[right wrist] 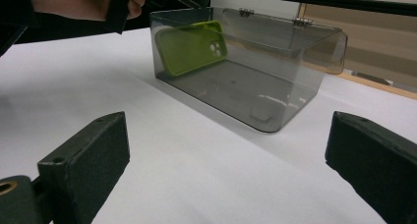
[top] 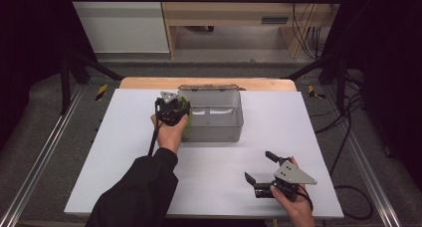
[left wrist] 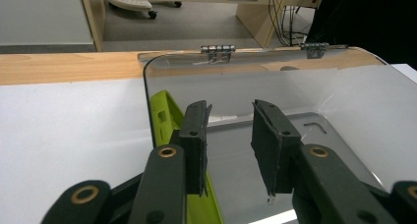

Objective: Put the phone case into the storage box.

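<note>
A smoky transparent box [top: 219, 118] stands open-topped at the middle back of the white sheet, its hinged lid [top: 209, 87] folded back. A lime-green phone case [right wrist: 193, 48] leans upright against the box's left wall, inside it. My left gripper [top: 172, 106] hovers over that left end; in the left gripper view its jaws [left wrist: 230, 113] stand open above the box floor with nothing between them, and the phone case [left wrist: 164, 117] lies just outside the left jaw. My right gripper [top: 259, 166] rests low near the front right, wide open [right wrist: 226, 135] and facing the box [right wrist: 255, 81].
The white sheet [top: 114, 157] covers a wooden table whose bare strip [top: 144, 82] shows at the back. Metal rails run along both sides on the floor. Cables [top: 348, 117] trail at the right. A wooden desk [top: 229, 13] stands beyond the table.
</note>
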A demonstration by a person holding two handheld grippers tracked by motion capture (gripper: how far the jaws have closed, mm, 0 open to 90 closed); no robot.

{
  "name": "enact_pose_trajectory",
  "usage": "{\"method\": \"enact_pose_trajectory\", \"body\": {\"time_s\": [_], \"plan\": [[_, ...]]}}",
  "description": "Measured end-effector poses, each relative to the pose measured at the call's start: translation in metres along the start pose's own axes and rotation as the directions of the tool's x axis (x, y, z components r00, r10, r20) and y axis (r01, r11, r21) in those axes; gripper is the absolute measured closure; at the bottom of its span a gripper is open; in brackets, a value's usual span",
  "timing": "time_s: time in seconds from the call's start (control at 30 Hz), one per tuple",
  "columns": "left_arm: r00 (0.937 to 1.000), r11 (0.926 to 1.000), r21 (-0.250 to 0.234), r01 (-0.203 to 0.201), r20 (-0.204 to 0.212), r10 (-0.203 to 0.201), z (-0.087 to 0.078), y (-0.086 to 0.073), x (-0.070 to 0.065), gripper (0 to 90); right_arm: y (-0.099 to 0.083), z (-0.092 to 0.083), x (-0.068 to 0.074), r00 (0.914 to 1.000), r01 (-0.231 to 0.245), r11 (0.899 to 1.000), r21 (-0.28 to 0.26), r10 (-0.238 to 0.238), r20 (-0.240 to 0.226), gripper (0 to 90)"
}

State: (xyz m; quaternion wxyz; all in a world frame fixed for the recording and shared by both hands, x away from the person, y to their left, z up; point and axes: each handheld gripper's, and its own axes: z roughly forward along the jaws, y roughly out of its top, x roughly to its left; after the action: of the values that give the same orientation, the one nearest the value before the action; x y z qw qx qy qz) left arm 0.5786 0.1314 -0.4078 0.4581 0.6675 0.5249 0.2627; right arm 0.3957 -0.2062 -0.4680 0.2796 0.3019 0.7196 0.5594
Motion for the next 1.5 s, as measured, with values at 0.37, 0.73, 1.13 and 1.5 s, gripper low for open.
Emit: {"method": "enact_pose_trajectory", "body": {"time_s": [0.37,0.73,1.13,1.5], "plan": [[1.0,1.0,-0.006,0.002,0.007,-0.002,-0.0008,0.0004,0.0017,58.3,-0.0002,0.0003,0.0003,1.0,0.0,1.0,0.002,0.0,-0.002,3.1],[0.9996,0.9998,-0.017,-0.006,0.026,0.006,-0.0012,0.0004,0.0003,54.5,-0.0003,0.0004,0.0004,1.0,0.002,1.0,0.003,-0.002,-0.002,3.1],[0.999,0.9976,-0.065,-0.024,0.035,0.027,-0.0034,0.0018,-0.0005,44.9,-0.0004,0.0006,0.0005,1.0,0.0,1.0,0.005,0.0,-0.002,3.0],[0.9959,0.9952,-0.097,-0.015,0.088,0.023,-0.0049,0.0026,-0.0016,25.6,-0.0004,0.0007,0.0007,1.0,0.0,1.0,0.005,0.0,-0.003,3.0]]}}
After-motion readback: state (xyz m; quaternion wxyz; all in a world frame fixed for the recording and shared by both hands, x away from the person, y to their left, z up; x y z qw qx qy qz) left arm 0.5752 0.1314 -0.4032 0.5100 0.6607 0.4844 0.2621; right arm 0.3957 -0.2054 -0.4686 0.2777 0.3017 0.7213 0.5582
